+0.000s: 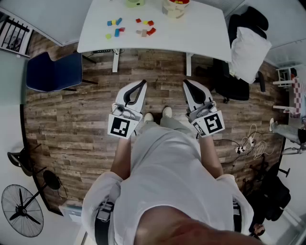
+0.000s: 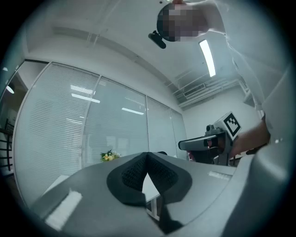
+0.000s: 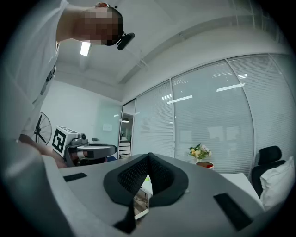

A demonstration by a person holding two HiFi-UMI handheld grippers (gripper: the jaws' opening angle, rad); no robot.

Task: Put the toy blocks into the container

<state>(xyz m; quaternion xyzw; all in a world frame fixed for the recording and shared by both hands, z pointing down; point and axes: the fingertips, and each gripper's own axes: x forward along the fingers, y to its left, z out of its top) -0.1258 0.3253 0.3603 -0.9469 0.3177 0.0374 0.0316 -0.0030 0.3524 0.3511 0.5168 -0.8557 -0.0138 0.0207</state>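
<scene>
Both tongs, the left tongs (image 1: 143,83) and the right tongs (image 1: 186,83), are pressed together with nothing between them, held level above the wood floor (image 1: 71,124) and well short of the container (image 1: 174,10). Roughly ten toy blocks (image 1: 145,27) lie loose on the white tabletop (image 1: 201,33) in two small clusters left of the container, apart from it, so I judge nearly all the picking is left. Something red and yellow shows inside the container, perhaps blocks already in, but it is too small to tell.
</scene>
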